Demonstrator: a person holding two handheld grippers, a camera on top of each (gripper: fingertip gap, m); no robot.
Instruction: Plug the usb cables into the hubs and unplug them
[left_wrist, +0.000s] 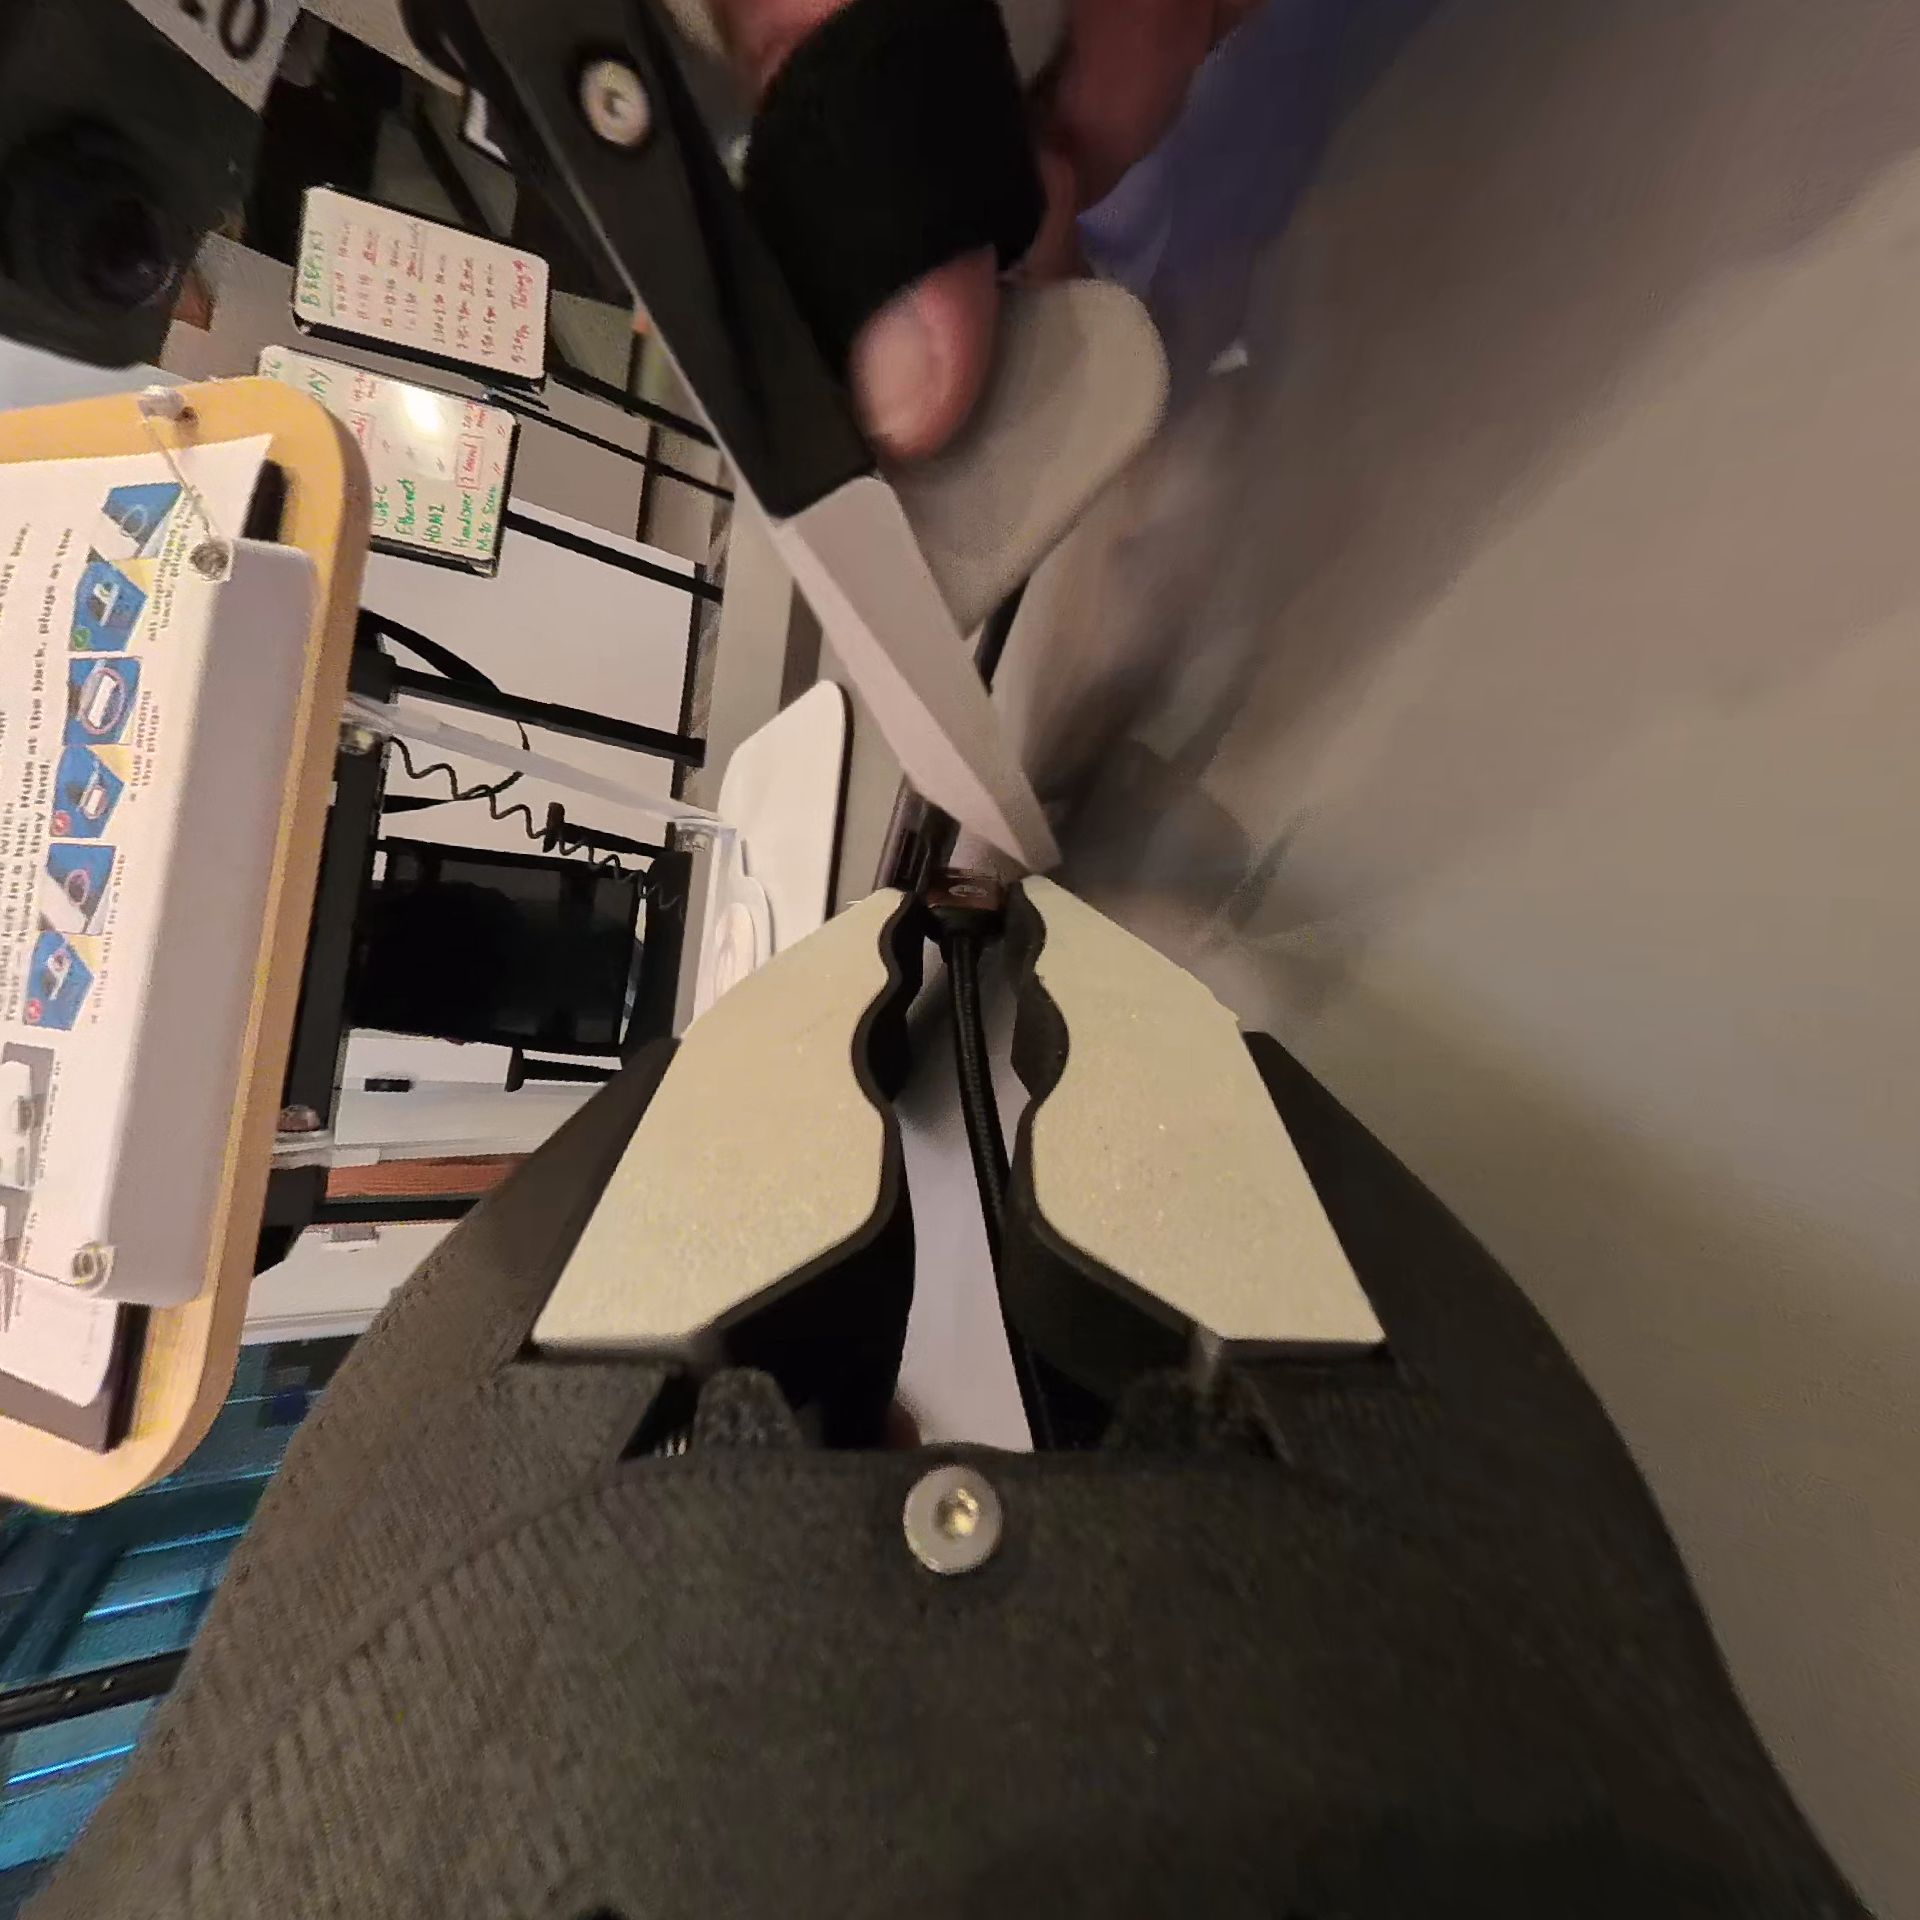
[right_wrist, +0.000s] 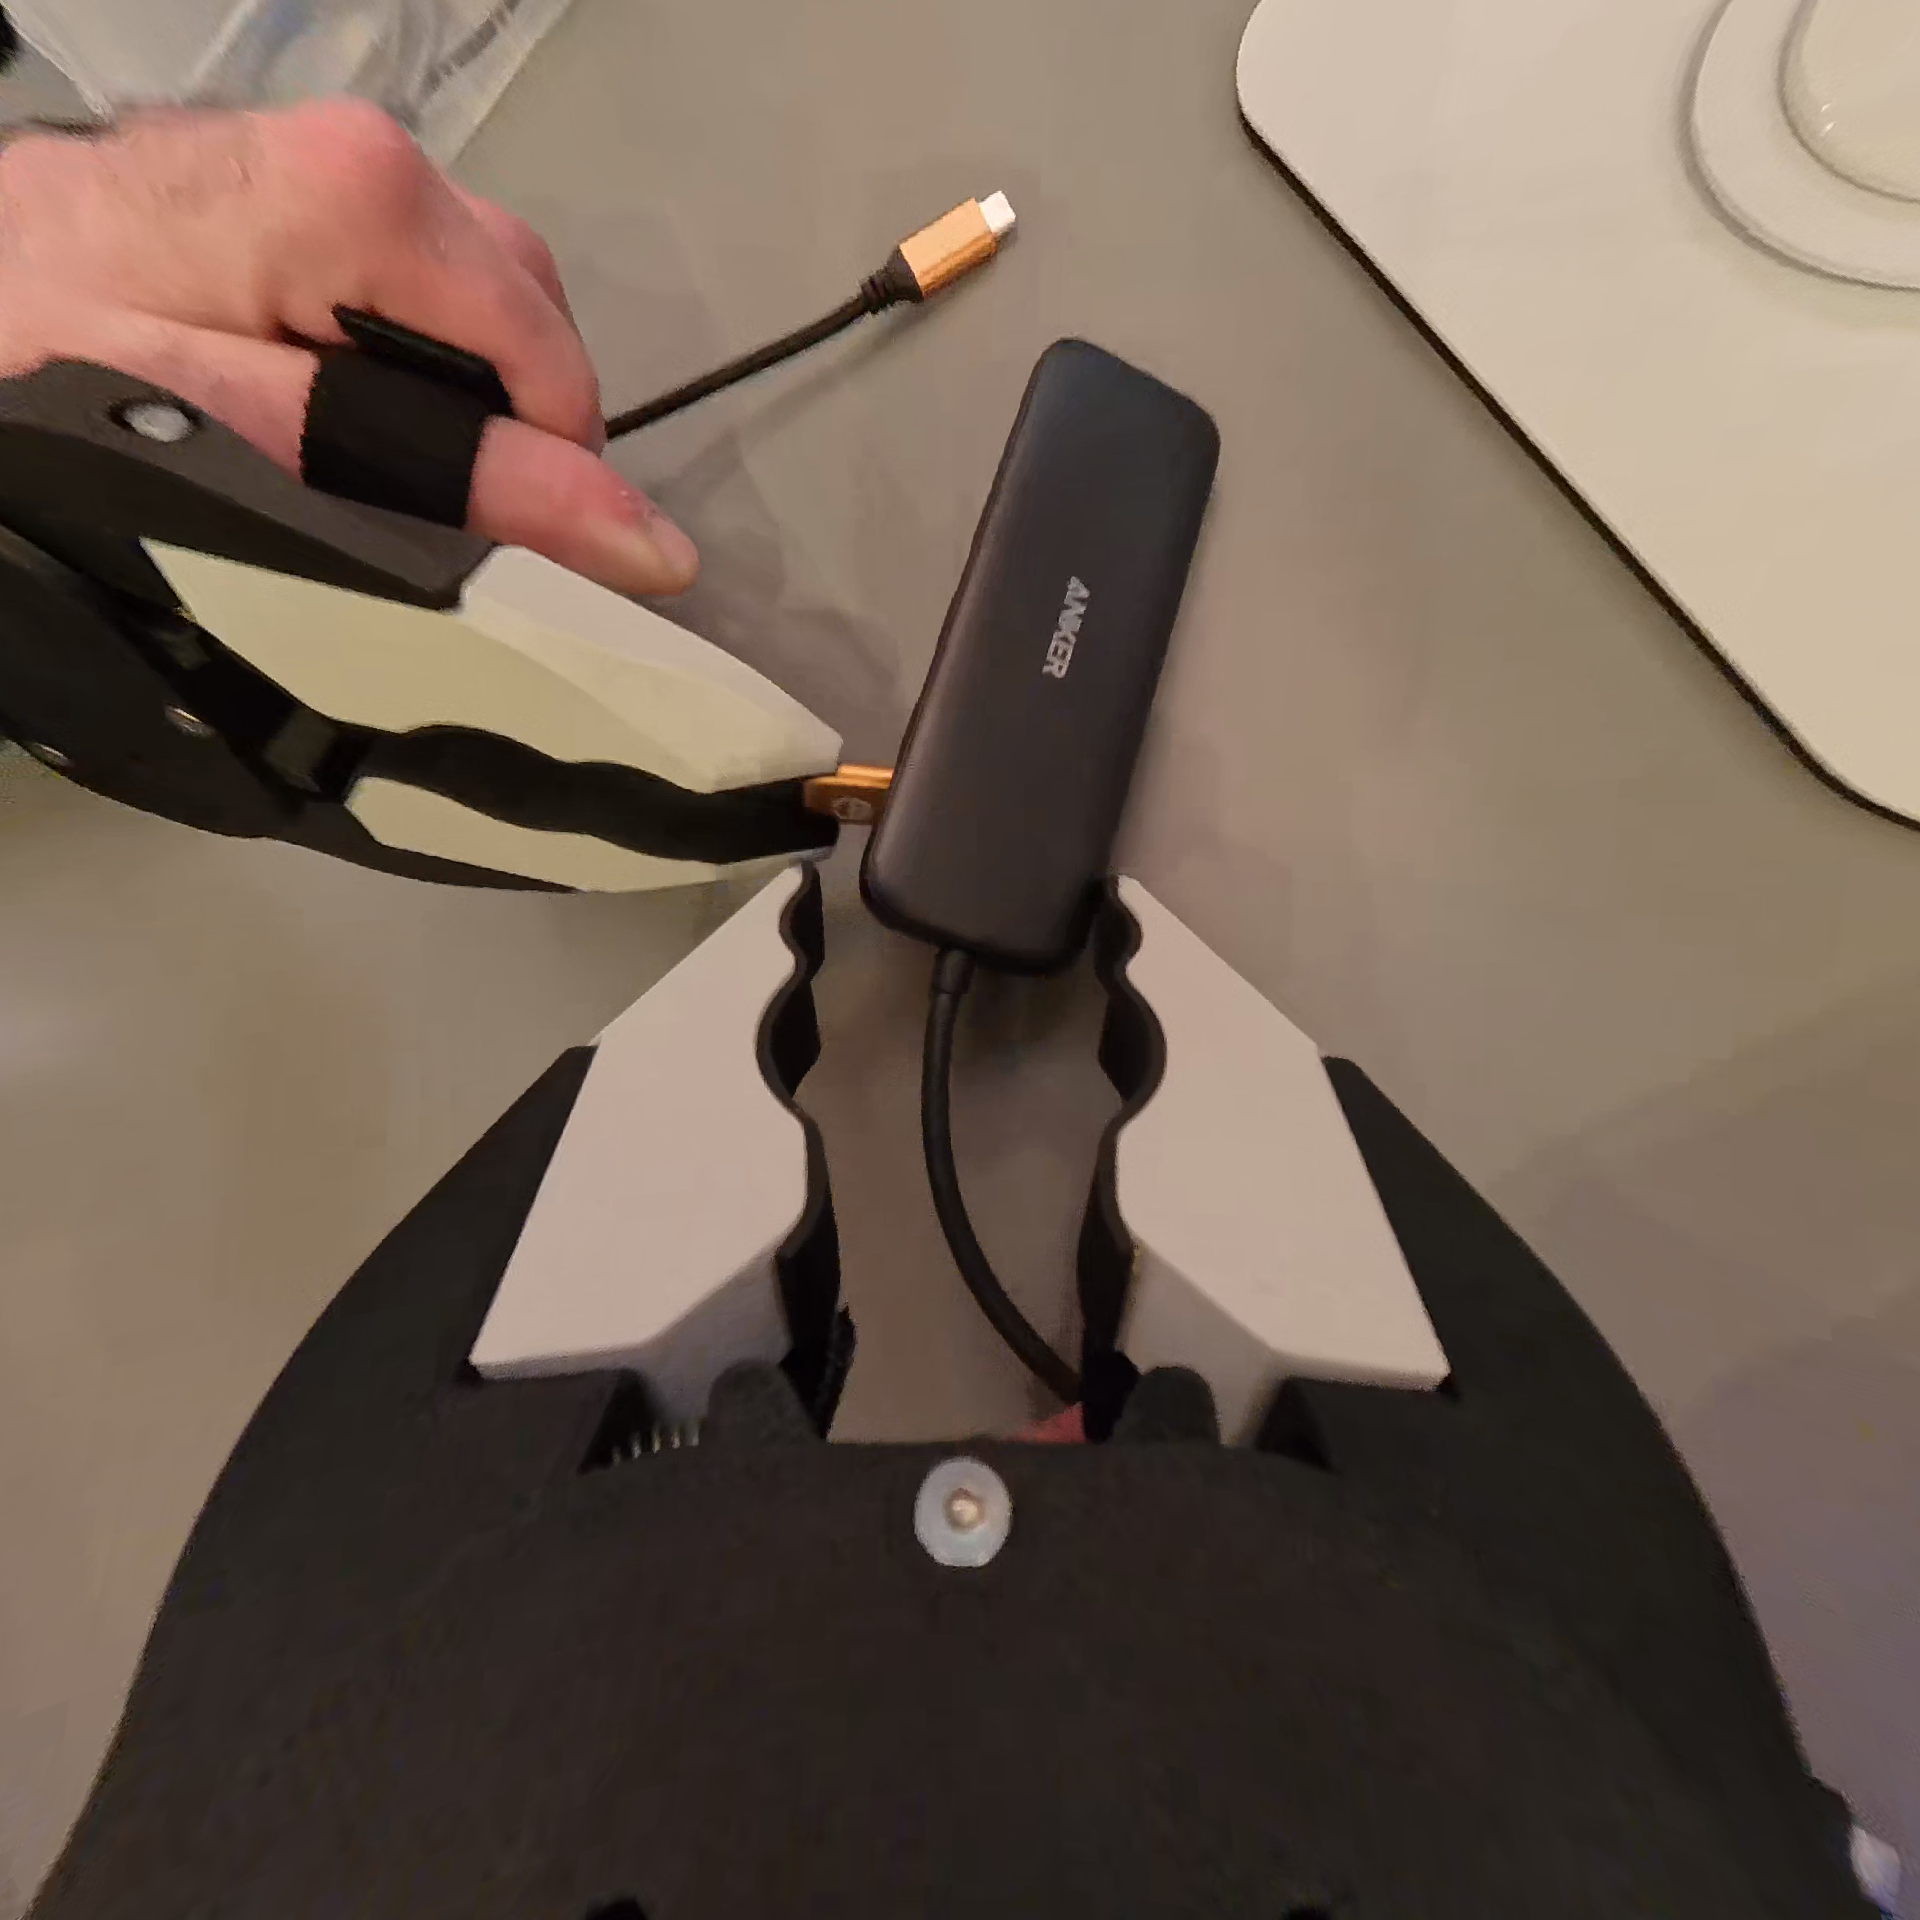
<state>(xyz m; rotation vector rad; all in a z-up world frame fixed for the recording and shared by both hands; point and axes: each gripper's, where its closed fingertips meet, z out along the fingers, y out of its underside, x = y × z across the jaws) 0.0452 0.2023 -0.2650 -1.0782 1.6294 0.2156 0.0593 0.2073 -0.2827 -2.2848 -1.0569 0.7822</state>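
Tongs on the right stood wide astride the near end of the dark hub, lying lengthwise away on the table, while left tongs, nearer its side, pinched the gold plug crosswise at a port.

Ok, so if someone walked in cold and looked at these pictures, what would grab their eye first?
Probably the left gripper at centre-left of the right wrist view, pinching a gold plug against the side of the black hub. The right gripper straddles the hub's near end, one finger touching its corner. Behind, a loose gold-tipped cable lies on the grey table.
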